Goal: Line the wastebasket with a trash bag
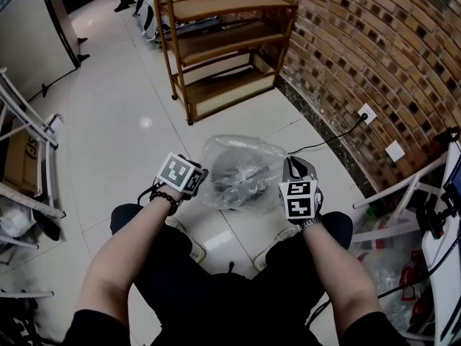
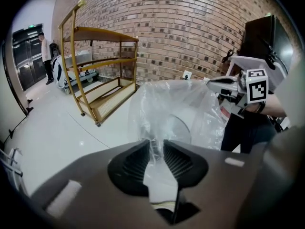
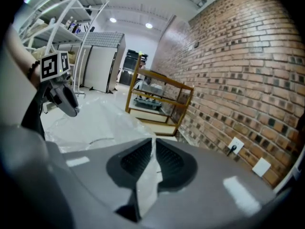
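- Our left gripper [image 2: 156, 150] has its jaws drawn narrow on a bunched fold of the clear trash bag [image 1: 241, 153]. The film runs up between the ribbed pads.
- Our right gripper [image 3: 152, 152] has its jaws nearly together, pinching a thin, flat edge of the same bag.
- The bag spreads between the two grippers, draped over the wastebasket [image 1: 243, 179], which stands on the floor [image 1: 130, 114] just ahead of our knees.
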`<state>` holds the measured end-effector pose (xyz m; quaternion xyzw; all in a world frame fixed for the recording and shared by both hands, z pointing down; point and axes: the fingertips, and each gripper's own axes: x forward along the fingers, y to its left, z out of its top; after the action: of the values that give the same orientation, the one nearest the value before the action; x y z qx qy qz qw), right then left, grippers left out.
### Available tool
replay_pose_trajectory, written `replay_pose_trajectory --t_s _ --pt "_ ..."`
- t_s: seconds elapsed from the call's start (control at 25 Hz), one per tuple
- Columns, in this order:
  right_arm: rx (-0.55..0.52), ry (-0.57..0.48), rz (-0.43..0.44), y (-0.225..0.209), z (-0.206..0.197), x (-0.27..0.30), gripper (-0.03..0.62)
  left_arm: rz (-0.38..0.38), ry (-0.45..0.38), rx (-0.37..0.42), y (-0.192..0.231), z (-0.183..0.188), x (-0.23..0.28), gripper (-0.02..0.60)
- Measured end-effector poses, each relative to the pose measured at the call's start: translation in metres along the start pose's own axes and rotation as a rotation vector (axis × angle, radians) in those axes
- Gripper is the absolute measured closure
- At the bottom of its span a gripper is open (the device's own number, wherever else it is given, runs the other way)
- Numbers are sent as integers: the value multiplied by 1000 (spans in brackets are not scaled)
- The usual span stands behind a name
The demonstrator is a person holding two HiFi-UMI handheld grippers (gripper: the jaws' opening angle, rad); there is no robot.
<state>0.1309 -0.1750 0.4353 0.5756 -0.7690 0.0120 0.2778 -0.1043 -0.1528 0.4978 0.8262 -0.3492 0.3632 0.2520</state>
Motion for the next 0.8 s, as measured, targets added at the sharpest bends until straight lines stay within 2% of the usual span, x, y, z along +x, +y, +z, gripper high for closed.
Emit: replay_pose_trajectory --t_s 0.08,0.16,0.36,0.8 --pt "23 77 41 8 -22 10 488 2 35 -14 5 -8 12 453" --pt "44 132 67 13 -40 18 450 11 57 -23 10 -13 21 429" --pt "41 177 99 19 -59 28 448 18 94 -25 16 -20 31 420" --pt "38 234 183 37 -70 49 450 22 162 -51 26 -26 52 420"
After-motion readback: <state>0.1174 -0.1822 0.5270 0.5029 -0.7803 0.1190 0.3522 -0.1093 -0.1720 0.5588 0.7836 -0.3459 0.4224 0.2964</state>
